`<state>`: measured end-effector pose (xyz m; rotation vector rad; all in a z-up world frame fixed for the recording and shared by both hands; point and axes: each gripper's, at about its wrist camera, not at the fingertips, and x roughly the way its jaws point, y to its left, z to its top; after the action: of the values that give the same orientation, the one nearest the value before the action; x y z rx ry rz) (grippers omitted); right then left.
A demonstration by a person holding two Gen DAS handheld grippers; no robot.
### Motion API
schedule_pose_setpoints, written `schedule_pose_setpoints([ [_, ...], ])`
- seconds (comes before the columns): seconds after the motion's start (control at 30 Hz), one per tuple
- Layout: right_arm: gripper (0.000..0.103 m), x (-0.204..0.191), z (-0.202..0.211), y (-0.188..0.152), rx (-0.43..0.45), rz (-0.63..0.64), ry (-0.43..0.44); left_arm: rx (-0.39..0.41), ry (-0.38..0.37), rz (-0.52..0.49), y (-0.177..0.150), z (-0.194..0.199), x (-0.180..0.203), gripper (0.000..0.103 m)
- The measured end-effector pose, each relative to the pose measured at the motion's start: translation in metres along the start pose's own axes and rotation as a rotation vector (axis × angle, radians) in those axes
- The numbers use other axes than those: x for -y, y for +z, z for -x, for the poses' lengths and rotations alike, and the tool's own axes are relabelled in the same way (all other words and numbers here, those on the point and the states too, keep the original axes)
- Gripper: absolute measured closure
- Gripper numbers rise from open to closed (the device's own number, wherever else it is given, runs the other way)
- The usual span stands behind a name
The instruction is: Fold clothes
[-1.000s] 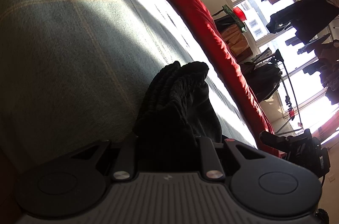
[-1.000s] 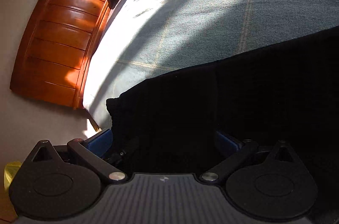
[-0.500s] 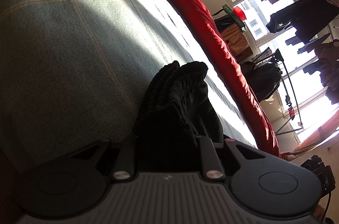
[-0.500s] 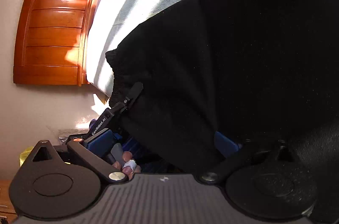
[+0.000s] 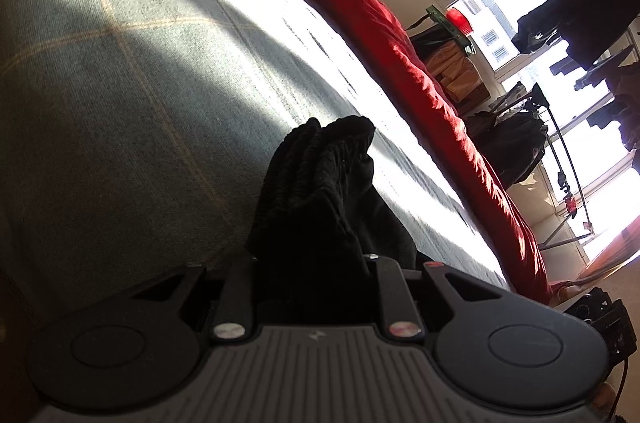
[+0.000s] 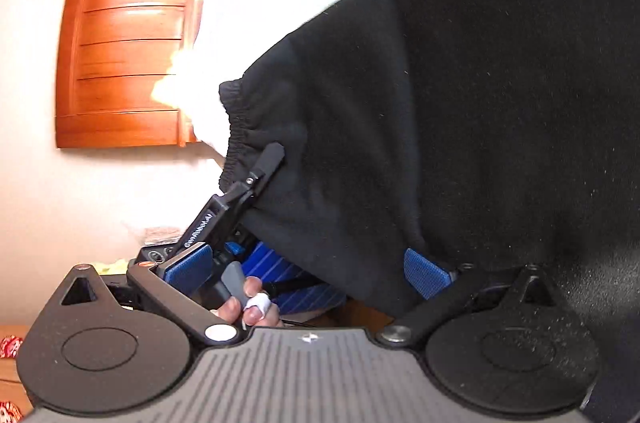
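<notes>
Two grippers work on one black garment (image 6: 460, 103) above the bed (image 5: 120, 83). The left gripper (image 5: 310, 259) has its jaws closed on a bunched ribbed part of the garment, near the red quilt (image 5: 420, 75) along the bed's far edge. The right gripper (image 6: 312, 265) has its blue jaws spread wide, with the cloth hanging between them by the wooden headboard (image 6: 124, 43).

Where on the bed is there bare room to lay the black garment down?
The grey checked bedspread lies bare from the bunched black garment in the left gripper up to the red quilt. By the wooden headboard the garment covers most.
</notes>
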<state>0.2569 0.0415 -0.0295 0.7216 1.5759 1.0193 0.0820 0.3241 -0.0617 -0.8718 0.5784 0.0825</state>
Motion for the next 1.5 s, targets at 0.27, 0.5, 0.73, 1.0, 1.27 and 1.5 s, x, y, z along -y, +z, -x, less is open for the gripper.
schedule_pose_setpoints([
  [0.27,0.000,0.032,0.083,-0.023,0.120,-0.009,0.034,0.081,0.021,-0.078,-0.010,0.015,0.051,0.086],
  [0.5,0.000,0.053,0.129,-0.036,0.214,-0.032,0.082,0.098,-0.037,-0.135,-0.023,0.019,0.107,0.086],
  [0.73,0.000,0.066,0.174,-0.051,0.317,-0.004,0.148,0.055,-0.131,-0.172,-0.030,0.010,0.158,0.086],
  [1.0,0.000,0.094,0.232,-0.067,0.464,-0.008,0.182,-0.030,-0.178,-0.228,-0.042,-0.019,0.198,0.086],
  [1.27,0.000,0.110,0.267,-0.074,0.578,-0.040,0.180,-0.143,-0.166,-0.290,-0.077,-0.047,0.215,0.086],
  [1.5,0.000,0.120,0.274,-0.072,0.575,-0.043,0.169,-0.219,-0.133,-0.362,-0.103,-0.066,0.220,0.086],
])
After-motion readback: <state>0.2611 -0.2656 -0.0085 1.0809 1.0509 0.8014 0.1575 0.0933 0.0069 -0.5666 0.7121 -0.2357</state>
